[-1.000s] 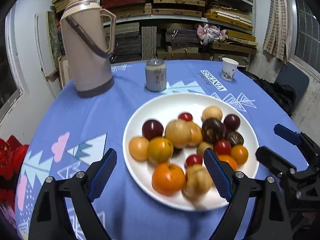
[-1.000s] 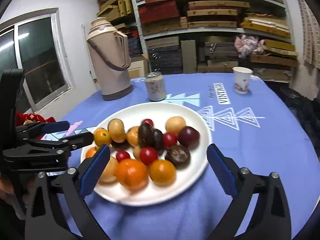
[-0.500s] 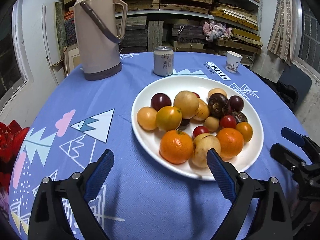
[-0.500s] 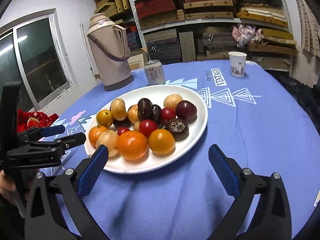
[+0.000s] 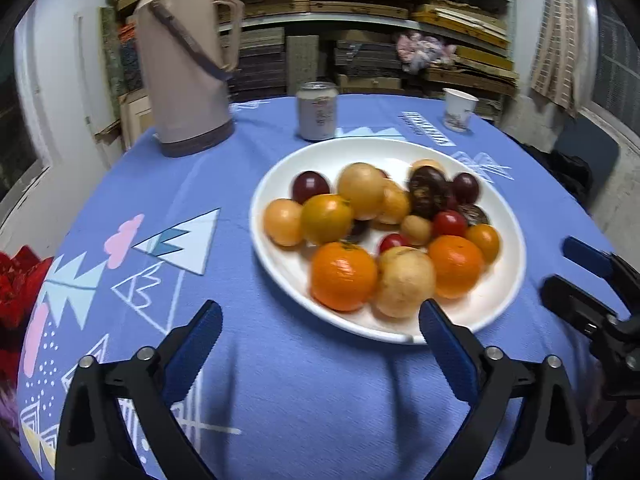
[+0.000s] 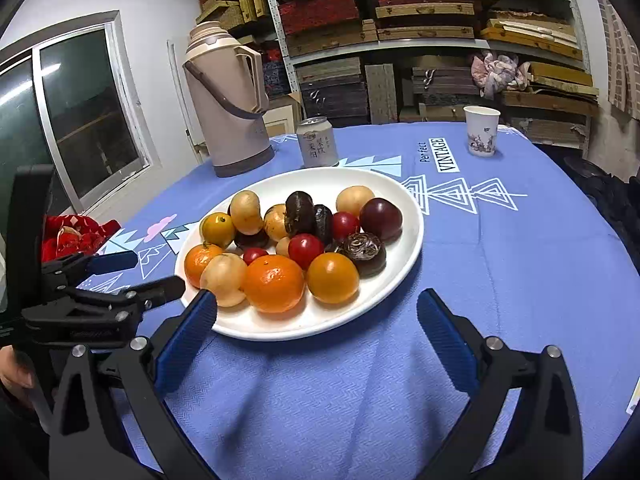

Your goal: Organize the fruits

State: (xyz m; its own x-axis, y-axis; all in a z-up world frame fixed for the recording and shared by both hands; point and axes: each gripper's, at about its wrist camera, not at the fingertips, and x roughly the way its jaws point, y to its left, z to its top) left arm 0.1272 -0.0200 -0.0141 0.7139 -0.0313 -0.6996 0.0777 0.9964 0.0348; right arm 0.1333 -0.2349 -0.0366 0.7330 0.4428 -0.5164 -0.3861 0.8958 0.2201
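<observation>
A white plate [image 5: 508,280] holds a heap of fruit: oranges [image 5: 343,275], yellow-brown round fruit [image 5: 404,282], red cherry tomatoes [image 5: 449,223] and dark purple passion fruit [image 5: 426,191]. The plate also shows in the right wrist view [image 6: 404,252], with an orange [image 6: 274,283] at its near edge. My left gripper [image 5: 320,330] is open and empty, just short of the plate's near rim. My right gripper [image 6: 317,318] is open and empty, its left finger beside the plate's near rim. Each gripper shows at the edge of the other's view.
A tall beige thermos [image 5: 186,60] stands at the back left of the blue tablecloth [image 5: 280,392]. A drink can [image 5: 317,111] stands behind the plate and a paper cup [image 5: 459,109] at the back right. Red cloth [image 5: 20,280] lies off the table's left edge.
Both grippers have drawn back from the plate towards the near side of the table; the fruit now lies ahead of the fingertips. Nothing was taken hold of.
</observation>
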